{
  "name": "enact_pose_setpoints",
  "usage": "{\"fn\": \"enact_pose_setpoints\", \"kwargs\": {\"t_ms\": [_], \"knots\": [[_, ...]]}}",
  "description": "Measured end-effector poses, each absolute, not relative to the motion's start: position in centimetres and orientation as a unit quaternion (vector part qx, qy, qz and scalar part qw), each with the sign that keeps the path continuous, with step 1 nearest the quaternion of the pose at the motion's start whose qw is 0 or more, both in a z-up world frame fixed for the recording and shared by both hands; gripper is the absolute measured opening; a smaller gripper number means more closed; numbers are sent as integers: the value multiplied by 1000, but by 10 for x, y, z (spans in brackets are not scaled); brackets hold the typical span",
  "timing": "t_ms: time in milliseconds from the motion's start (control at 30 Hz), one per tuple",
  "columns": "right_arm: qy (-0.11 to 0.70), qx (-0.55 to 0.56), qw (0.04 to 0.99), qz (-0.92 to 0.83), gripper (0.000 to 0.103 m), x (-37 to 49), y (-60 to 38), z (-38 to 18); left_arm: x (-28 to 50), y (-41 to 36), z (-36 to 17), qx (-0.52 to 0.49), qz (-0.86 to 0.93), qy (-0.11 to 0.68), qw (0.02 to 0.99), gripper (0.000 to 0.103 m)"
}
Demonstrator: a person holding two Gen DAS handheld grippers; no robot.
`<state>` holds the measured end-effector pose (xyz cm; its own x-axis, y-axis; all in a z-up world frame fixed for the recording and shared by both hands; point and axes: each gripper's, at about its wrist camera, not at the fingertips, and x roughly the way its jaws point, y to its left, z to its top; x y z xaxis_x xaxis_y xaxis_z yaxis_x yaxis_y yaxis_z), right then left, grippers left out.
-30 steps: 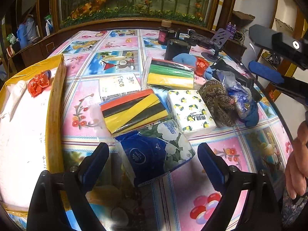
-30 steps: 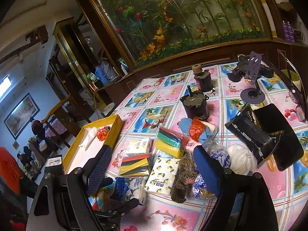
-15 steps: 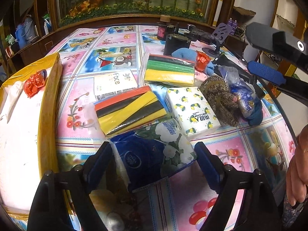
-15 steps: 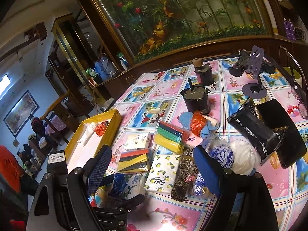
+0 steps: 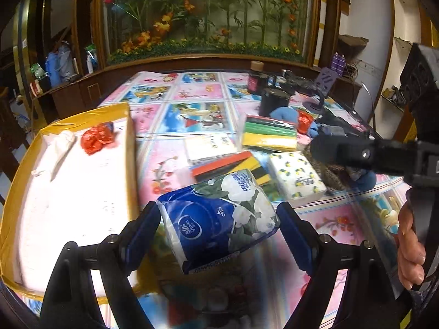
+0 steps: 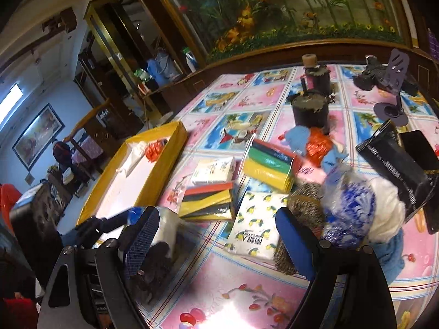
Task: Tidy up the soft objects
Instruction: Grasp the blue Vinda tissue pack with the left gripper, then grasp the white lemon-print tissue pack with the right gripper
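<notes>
Left wrist view: the left gripper (image 5: 219,216) is clenched on a blue tissue pack (image 5: 219,216) printed with white flowers; both blue pads press its ends, and the pack is lifted clear of the cartoon-print tablecloth (image 5: 197,115). Its jaws have just been closing, with the pack between them. Left of the pack lies the yellow-rimmed tray (image 5: 129,148), which holds a red crumpled wrapper (image 5: 96,138) and a white soft item (image 5: 57,148). Just beyond the pack lies an orange, black and yellow striped bundle (image 5: 227,164); right of that, a lemon-print tissue pack (image 5: 297,175). Farther from the pack lie a white tissue pack (image 5: 208,145) and a green and yellow bundle (image 5: 270,133). The right gripper's body (image 5: 365,155) crosses the frame right of the pack, with a person's hand (image 5: 410,246) on its handle.

Right wrist view: the right gripper (image 6: 216,233) is released, its jaws wide apart with nothing between them, above the tablecloth (image 6: 241,288) near the lemon-print tissue pack (image 6: 255,227). Left of that pack lie the striped bundle (image 6: 208,203) and the tray (image 6: 162,172); right of it, a brown knitted item (image 6: 304,203) and a blue-and-white bag (image 6: 348,203).
</notes>
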<state>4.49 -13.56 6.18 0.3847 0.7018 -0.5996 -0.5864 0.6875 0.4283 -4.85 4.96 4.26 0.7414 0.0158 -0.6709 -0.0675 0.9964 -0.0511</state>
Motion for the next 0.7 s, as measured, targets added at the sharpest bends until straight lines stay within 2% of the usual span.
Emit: {"fn": "enact_pose_setpoints", "kwargs": {"t_ms": [367,700], "knots": [[436,9,846,308,90,59,-119,35,-57,60,47,-67,1,333,941,86],[441,-109,865,210,90,62,-91,26,-58,59,47,-66,-5,330,942,86]]}}
